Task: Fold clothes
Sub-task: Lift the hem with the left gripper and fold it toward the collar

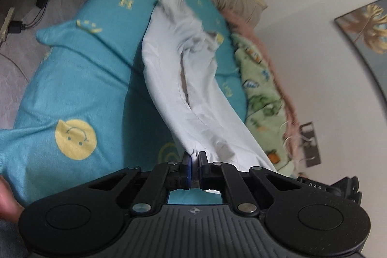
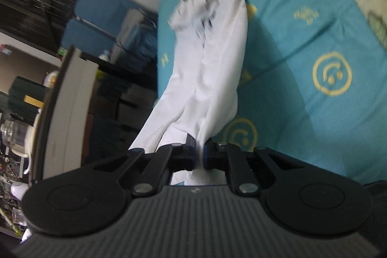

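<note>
Left tongs (image 1: 195, 157) | clamped on white garment (image 1: 183, 69) edge; right tongs (image 2: 198, 149) likewise | lifted off bed (image 1: 72, 79), far end trailing | no fold made yet

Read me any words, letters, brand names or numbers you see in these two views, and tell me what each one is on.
"H": yellow letter printed on the teal bedsheet, seen in the left wrist view at.
"DAS": white letters on a black device at the lower right of the left wrist view; they are partly cut off, so the reading is uncertain.
Other small yellow marks on the bedsheet: too blurred to read.
The white garment: no text visible.
</note>
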A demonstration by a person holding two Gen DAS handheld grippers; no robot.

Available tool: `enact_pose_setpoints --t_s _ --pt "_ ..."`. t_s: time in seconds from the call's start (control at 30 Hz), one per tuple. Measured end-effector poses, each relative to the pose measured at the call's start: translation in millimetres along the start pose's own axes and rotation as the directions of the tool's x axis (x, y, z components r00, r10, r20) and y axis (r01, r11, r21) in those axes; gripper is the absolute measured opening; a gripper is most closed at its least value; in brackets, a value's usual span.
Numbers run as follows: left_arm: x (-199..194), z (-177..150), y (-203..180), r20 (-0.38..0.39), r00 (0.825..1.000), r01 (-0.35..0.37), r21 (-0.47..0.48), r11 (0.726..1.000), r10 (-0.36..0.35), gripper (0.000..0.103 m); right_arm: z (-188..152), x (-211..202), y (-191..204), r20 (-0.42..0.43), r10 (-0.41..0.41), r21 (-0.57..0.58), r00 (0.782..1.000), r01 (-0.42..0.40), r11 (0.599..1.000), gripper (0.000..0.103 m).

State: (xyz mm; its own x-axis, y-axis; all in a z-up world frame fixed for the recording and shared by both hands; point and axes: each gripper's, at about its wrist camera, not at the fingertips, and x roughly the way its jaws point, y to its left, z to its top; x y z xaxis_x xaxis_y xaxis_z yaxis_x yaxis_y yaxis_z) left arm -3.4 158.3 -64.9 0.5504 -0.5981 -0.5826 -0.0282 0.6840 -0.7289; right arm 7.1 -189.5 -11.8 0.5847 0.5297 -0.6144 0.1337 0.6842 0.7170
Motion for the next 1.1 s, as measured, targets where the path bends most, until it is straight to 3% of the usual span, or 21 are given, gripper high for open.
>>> enact_pose_setpoints --t_s 0.23,0.5,0.6,0.87,1.1 --pt "-53.5 -22.7 -29.7 0.073 0.997 0.015 0.020 1.000 -0.016 0.005 -27.4 -27.3 10.2 0.066 0.000 -0.025 0.998 0.001 1.000 0.009" --pt "-80.2 -82.4 -24.1 0.035 0.999 0.030 0.032 0.999 -0.031 0.005 -95.1 -71.7 -16.9 0.077 0.027 0.009 0.997 -0.027 1.000 0.009" --pt "-76.2 -89.2 -26.2 0.014 1.000 0.024 0.041 0.999 -0.024 0.005 -101.8 -79.2 -23.3 0.085 0.024 0.028 0.996 -0.027 0.999 0.009" --pt "-30.4 -30.5 -57.7 0.052 0.997 -0.064 0.083 0.994 0.060 0.005 -36.2 -53.2 -8.9 0.138 -0.031 0.046 0.990 0.024 0.999 0.009" --pt "24.8 43.3 -82.1 0.141 0.978 -0.176 0.144 0.974 0.156 0.005 39.4 -1.0 8.1 0.193 -0.069 -0.011 0.979 0.073 0.997 0.010"
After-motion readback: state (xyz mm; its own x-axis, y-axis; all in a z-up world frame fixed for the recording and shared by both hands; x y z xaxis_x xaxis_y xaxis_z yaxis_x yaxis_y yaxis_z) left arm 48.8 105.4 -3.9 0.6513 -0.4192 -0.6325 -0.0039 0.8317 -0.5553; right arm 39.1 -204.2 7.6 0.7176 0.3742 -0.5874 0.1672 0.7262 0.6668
